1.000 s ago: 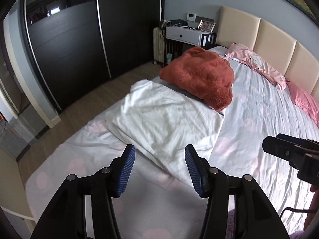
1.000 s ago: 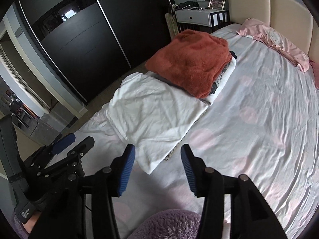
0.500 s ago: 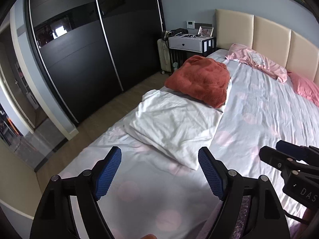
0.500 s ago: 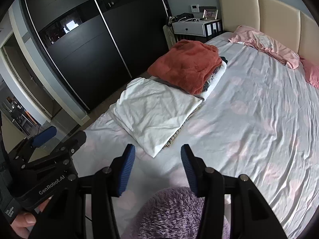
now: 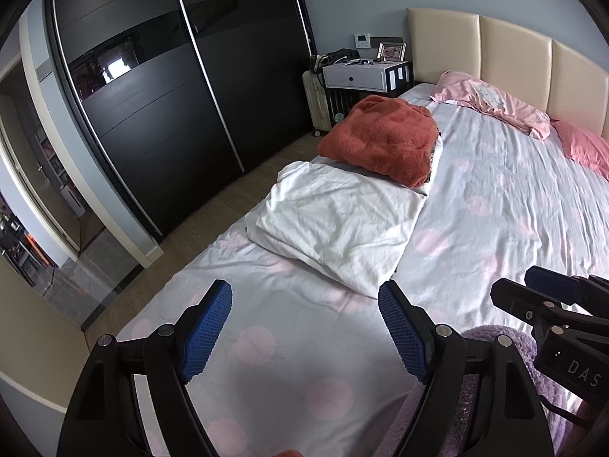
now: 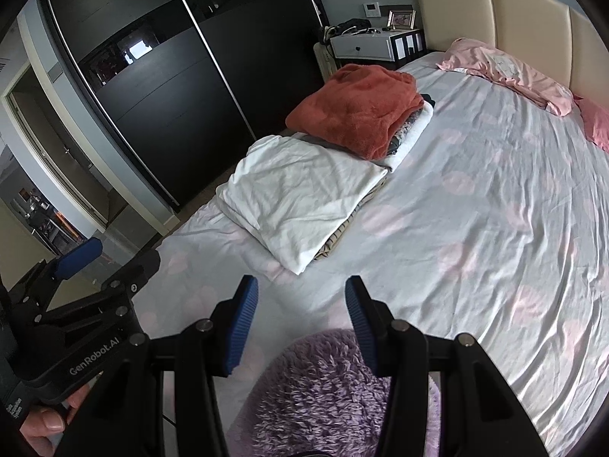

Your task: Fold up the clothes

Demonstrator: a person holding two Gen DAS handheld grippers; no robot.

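Observation:
A white folded garment (image 5: 338, 217) (image 6: 300, 194) lies near the bed's left edge. Behind it a rust-red fleece (image 5: 384, 137) (image 6: 357, 114) tops a stack of folded clothes. A fluffy purple garment (image 6: 323, 388) (image 5: 491, 337) lies on the sheet close under the right gripper. My left gripper (image 5: 304, 327) hangs over bare sheet short of the white garment, jaws wide open and empty; it also shows at the left of the right wrist view (image 6: 114, 262). My right gripper (image 6: 300, 316) is open too, nothing between its pads (image 6: 241, 327), and it shows at the right of the left wrist view (image 5: 552, 297).
The bed (image 5: 514, 205) carries a pale sheet with pink dots, and pink pillows (image 5: 491, 103) lie by the beige headboard. Black sliding wardrobe doors (image 5: 160, 106) stand across a strip of wooden floor on the left. A white nightstand (image 5: 361, 76) and a radiator stand in the far corner.
Both grippers have drawn back from the white folded garment, which now looks farther off. The left jaws have spread wider. The purple garment has come into view under the right gripper.

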